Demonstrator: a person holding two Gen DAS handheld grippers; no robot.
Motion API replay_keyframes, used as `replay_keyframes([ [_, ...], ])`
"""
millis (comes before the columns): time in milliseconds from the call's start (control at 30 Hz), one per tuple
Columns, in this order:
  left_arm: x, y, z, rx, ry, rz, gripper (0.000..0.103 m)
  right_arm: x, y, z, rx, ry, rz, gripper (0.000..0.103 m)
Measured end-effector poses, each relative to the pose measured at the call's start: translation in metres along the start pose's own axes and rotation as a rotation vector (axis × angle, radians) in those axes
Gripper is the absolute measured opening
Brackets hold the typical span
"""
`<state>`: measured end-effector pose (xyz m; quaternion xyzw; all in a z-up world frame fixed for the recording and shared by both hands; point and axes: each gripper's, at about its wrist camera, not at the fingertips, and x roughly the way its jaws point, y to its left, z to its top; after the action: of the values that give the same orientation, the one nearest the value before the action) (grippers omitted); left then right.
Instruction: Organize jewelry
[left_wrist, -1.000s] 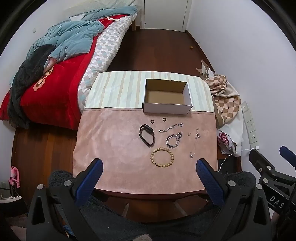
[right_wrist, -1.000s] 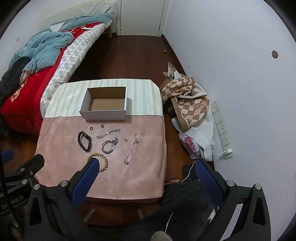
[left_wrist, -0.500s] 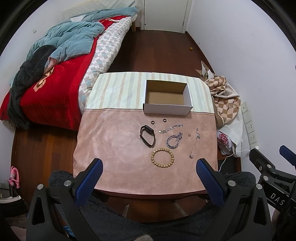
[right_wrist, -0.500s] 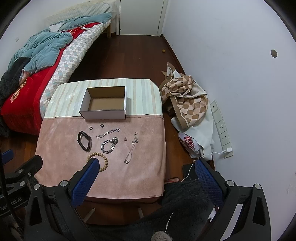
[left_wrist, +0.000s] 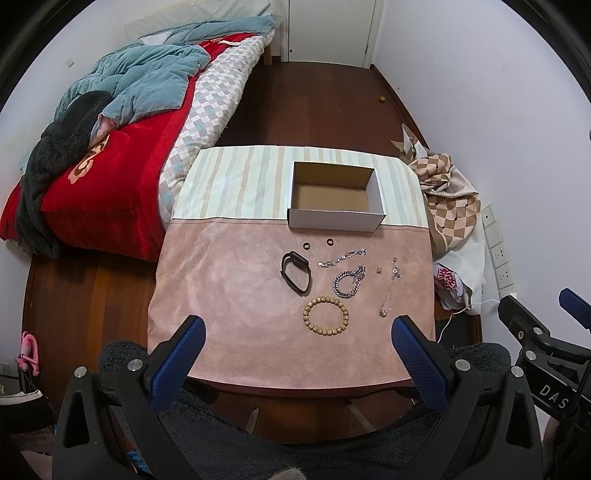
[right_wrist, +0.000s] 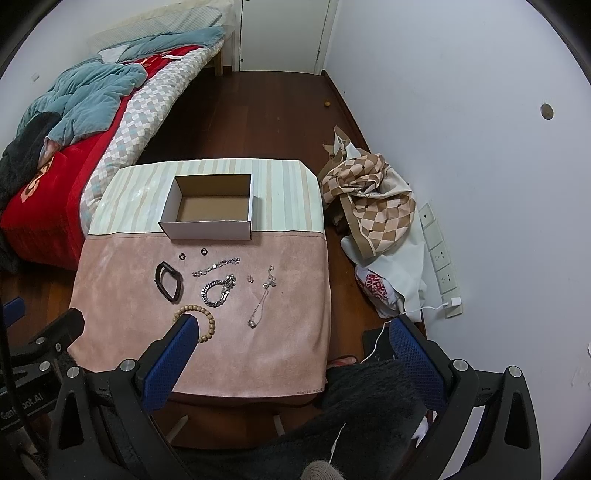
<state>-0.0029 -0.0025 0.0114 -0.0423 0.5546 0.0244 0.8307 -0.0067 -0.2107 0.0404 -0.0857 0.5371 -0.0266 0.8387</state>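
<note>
You have a small table (left_wrist: 229, 295) in front of you, covered by a cloth that is pink on the near half and pale-striped on the far half. An open white cardboard box (left_wrist: 335, 218) sits on the striped part at the seam, right of centre, and its brown floor looks empty.

All the jewelry lies on the pink cloth, just near of the box, each piece apart from the rest. From largest to smallest:
- black band (left_wrist: 295, 271), a loop at the left of the group, long axis running near-to-far.
- wooden bead bracelet (left_wrist: 325, 316), a flat ring, nearest piece to you.
- coiled silver chain bracelet (left_wrist: 349, 282), centre of the group.
- flat silver link bracelet (left_wrist: 342, 257), stretched left-to-right just behind the coil.
- thin pendant chain (left_wrist: 389, 288), at the right, long axis near-to-far.
- two dark rings (left_wrist: 317, 244), side by side, closest to the box.
- a tiny pair, probably earrings (left_wrist: 378, 270); too small to confirm.

Your left gripper (left_wrist: 299, 354) hangs above the near table edge with its blue pads spread wide and nothing between them. Your right gripper (right_wrist: 295, 356) is equally wide and empty, and sits further right, partly off the table's right edge.

Judgement: nothing is boxed yet. The bead bracelet lies straight ahead of the left gripper, so that hand looks nearer; the pendant chain suits the right.

In the right wrist view the left pad covers the near arc of the bead bracelet. The box's near inner wall is hidden.
</note>
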Motion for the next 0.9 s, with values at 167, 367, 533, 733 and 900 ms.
replay_keyframes([
  [167,-0.003,0.0,0.002,0.001,-0.008,-0.001,0.103,-0.001,0.0,0.001,0.0,-0.003,-0.001,0.103],
  [367,-0.004,0.001,0.002,0.002,-0.018,-0.001,0.103,-0.003,-0.001,0.002,-0.002,-0.008,-0.003,0.103],
  [533,-0.006,0.001,0.001,0.003,-0.03,0.0,0.103,-0.008,-0.003,0.004,-0.005,-0.022,-0.007,0.103],
  [733,-0.009,0.0,0.0,0.004,-0.04,-0.001,0.103,-0.011,-0.004,0.003,-0.006,-0.035,-0.011,0.103],
  [900,-0.01,0.001,-0.001,0.002,-0.042,-0.001,0.103,-0.012,-0.003,0.002,-0.007,-0.039,-0.012,0.103],
])
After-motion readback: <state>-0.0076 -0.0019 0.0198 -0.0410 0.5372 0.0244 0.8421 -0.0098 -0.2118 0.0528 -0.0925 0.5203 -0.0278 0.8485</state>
